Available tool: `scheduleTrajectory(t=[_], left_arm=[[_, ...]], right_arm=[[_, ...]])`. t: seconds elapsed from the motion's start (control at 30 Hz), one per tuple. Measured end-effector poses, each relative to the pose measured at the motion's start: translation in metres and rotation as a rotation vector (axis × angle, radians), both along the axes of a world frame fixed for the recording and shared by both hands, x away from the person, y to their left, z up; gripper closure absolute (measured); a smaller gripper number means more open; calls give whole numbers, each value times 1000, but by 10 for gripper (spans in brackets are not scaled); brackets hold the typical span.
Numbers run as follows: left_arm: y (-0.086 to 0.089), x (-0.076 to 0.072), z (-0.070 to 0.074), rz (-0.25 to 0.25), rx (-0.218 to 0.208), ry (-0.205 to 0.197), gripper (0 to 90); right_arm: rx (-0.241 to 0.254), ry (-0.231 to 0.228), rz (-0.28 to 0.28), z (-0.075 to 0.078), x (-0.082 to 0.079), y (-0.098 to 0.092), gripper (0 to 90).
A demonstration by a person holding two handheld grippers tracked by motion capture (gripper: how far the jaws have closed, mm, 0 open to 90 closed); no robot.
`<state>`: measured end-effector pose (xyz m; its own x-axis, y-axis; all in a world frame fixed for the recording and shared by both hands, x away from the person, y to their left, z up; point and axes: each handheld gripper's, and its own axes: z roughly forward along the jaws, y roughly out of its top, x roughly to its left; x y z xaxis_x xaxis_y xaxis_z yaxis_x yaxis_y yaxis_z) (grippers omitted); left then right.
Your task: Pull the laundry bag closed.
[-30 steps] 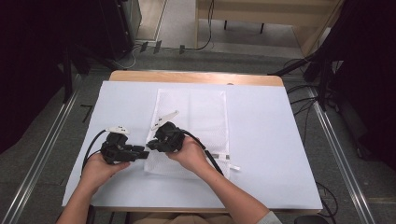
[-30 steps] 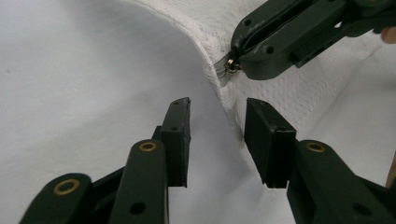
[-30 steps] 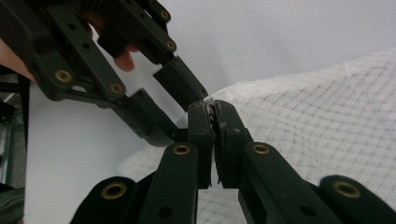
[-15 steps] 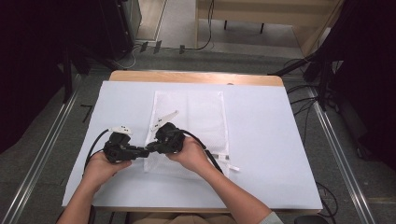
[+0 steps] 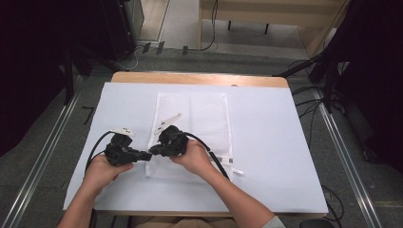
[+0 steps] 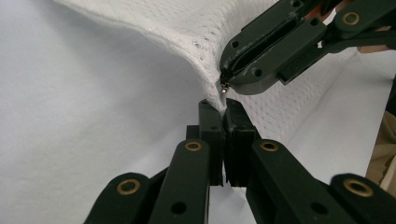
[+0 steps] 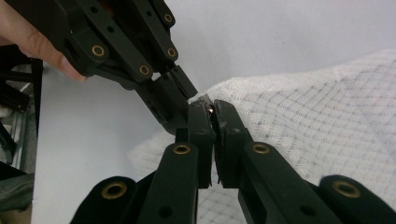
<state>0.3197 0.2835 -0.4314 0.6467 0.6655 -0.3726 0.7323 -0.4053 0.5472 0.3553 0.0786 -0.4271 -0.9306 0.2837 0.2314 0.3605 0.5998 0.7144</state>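
1. The white-covered surface (image 5: 285,142) carries a white mesh bag (image 5: 199,118), lying flat at its middle.
2. Left tongs (image 6: 219,109) have just clenched on the bag's near-left corner.
3. Right tongs (image 7: 209,108) pinch a small metal zipper pull there; next, likely drawing it along.

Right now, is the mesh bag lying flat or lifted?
Lifted at one edge: both the left gripper and right gripper pinch the mesh bag there.
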Motion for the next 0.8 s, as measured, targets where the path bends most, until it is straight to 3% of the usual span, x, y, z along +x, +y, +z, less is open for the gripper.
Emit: scheduleTrajectory(t=[0.33,0.53,0.57,0.8], left_arm=[[0,1,3,-4,13,-12,894],[0,0,3,-14,19,-18,894],[-1,0,2,-22,21,-17,894],[-1,-1,4,-23,19,-18,896]], right_arm=[[17,-44,6,-4,-1,-5,884],[6,-63,21,-7,-4,-9,884],[12,-46,18,-7,-4,-10,884],[2,-81,26,-8,-5,-12,885]])
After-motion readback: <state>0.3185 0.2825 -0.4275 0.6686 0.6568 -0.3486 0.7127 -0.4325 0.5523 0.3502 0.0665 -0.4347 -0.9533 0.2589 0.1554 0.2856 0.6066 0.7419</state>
